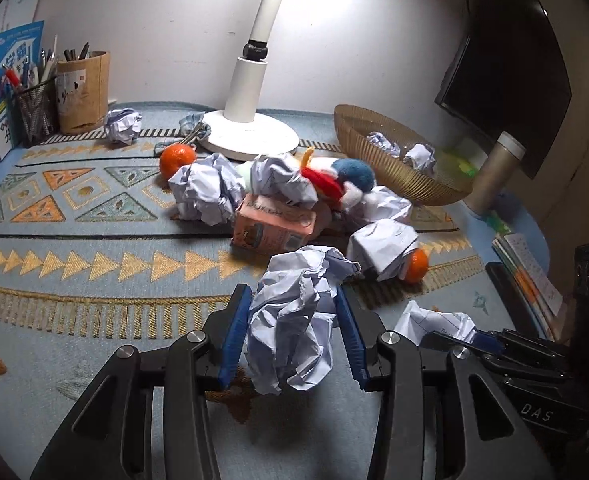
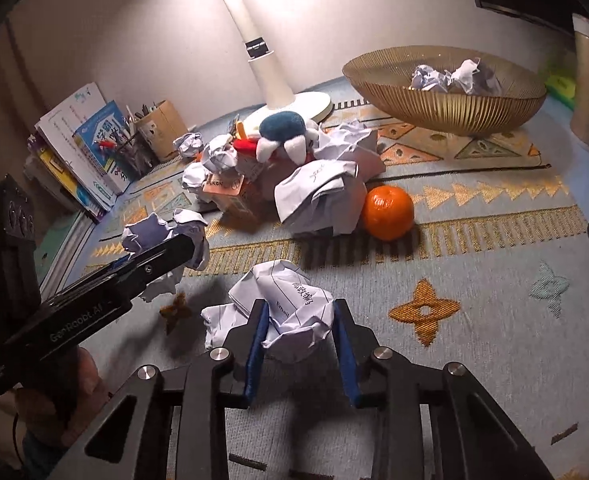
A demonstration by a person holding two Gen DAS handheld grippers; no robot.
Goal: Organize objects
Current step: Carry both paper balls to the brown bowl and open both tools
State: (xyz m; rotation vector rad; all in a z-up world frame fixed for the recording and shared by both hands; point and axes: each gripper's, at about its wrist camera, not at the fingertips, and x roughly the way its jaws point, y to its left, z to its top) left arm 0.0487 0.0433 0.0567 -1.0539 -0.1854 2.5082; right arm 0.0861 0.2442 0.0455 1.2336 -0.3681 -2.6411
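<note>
Grippers: left gripper [image 1: 293, 334] clamps crumpled paper [image 1: 294, 320]; right gripper [image 2: 299, 346] pinches paper ball [image 2: 290, 316].

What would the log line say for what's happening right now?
left gripper: shut on paper ball | right gripper: shut on paper wad | basket: two paper balls inside

White crumpled paper balls [image 1: 294, 320], two orange tangerines [image 2: 388, 212], a gold ribbed bowl [image 2: 454, 108], a pink carton [image 1: 274, 230]; pale-blue cloth [image 1: 94, 240] with orange triangle bands.

Dim room, lamp [image 1: 250, 92] glare overhead, fisheye-warped edges.
</note>
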